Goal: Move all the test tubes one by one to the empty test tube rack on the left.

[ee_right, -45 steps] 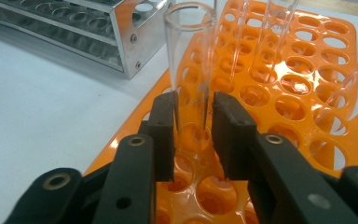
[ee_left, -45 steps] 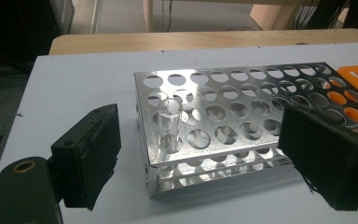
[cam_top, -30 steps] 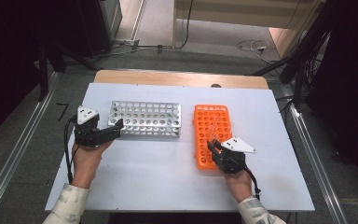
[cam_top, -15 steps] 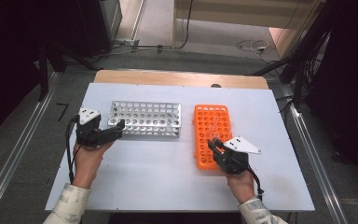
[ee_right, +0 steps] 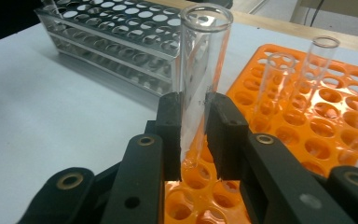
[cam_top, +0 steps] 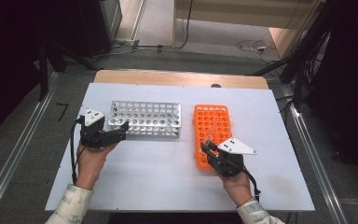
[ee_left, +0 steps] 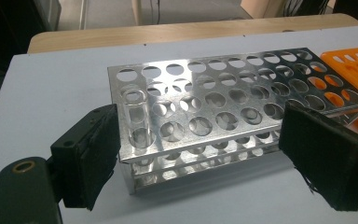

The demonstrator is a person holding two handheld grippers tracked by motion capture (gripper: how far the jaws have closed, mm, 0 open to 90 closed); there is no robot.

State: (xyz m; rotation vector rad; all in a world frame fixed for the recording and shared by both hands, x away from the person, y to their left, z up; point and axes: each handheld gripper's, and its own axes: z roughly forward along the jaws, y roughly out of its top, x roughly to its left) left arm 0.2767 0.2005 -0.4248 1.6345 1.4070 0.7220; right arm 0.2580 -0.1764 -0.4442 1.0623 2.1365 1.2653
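One clear glass tube point(ee_right: 200, 70) — open-topped, upright — pinched by right gripper point(ee_right: 194, 135) fingers; left gripper point(ee_left: 205, 154) fingers spread.

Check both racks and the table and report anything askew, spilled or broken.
Nothing stands out. The metal rack and orange rack lie flat on the table, with no spill or breakage visible. One glass tube stands upright in the metal rack; the right gripper grips another tube over the orange rack.

two racks point(cam_top: 145, 119) point(cam_top: 212, 133), four glass tubes point(ee_right: 200, 79), two tools point(cam_top: 115, 132) point(cam_top: 208, 151).
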